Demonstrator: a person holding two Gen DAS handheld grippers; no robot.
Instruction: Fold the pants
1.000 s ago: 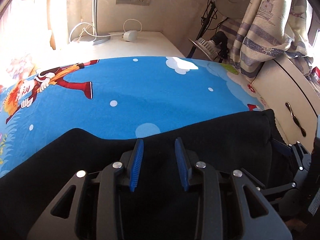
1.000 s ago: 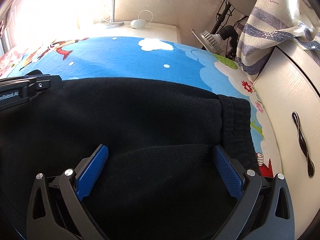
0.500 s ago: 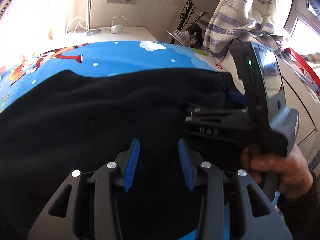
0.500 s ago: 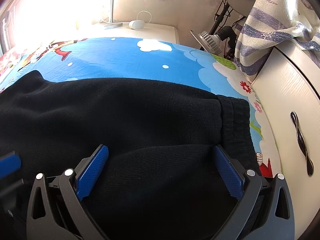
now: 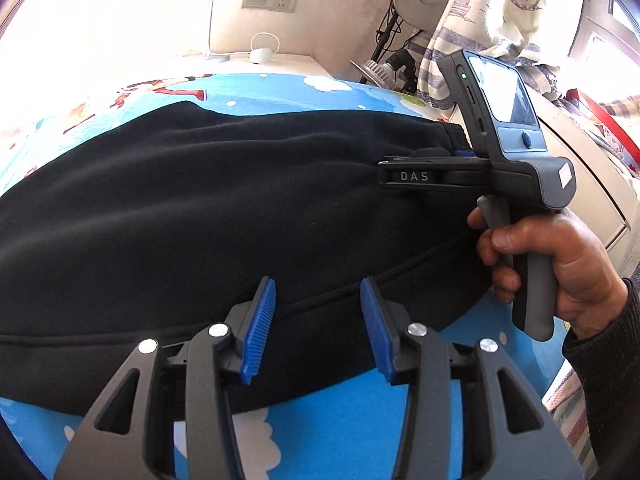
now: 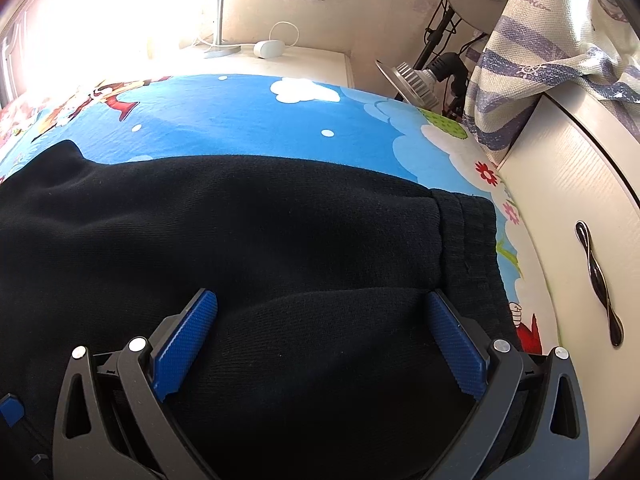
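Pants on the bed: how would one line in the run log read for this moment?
stage: fold pants | pants: black, flat on blue sheet | left tongs: open, just widened, empty | right tongs: open wide over waistband end

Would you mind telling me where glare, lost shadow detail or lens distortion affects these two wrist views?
Left wrist view: daylight blows out the upper left wall, and the black pants show few folds. Right wrist view: the same glare washes out the lamp base; the fisheye bows the blue cartoon sheet.
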